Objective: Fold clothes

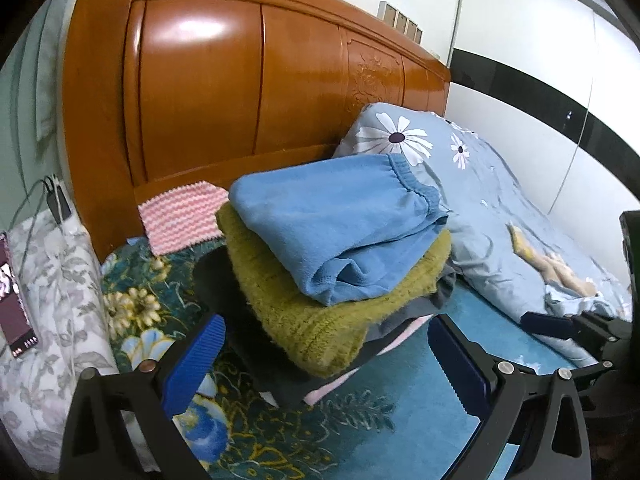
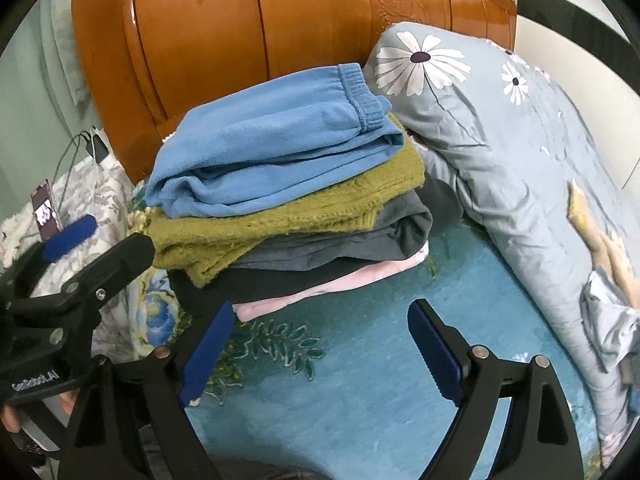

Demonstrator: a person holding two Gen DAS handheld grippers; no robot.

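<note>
- Both claws, left claw and right claw, stood apart, holding nothing.
- We judged stacking finished: blue garment topped the pile.
- Next: fetch another piece.

Bright indoor light, white glare on the glossy headboard, strong fisheye bending and dark vignetted corners

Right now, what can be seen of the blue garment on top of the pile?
The blue garment is soft, fleece-like and folded into a thick rectangle, its ribbed elastic band turned toward the wooden headboard. It lies flat on top of the pile, resting directly on the olive knit sweater. Neither open gripper touches it.
</note>
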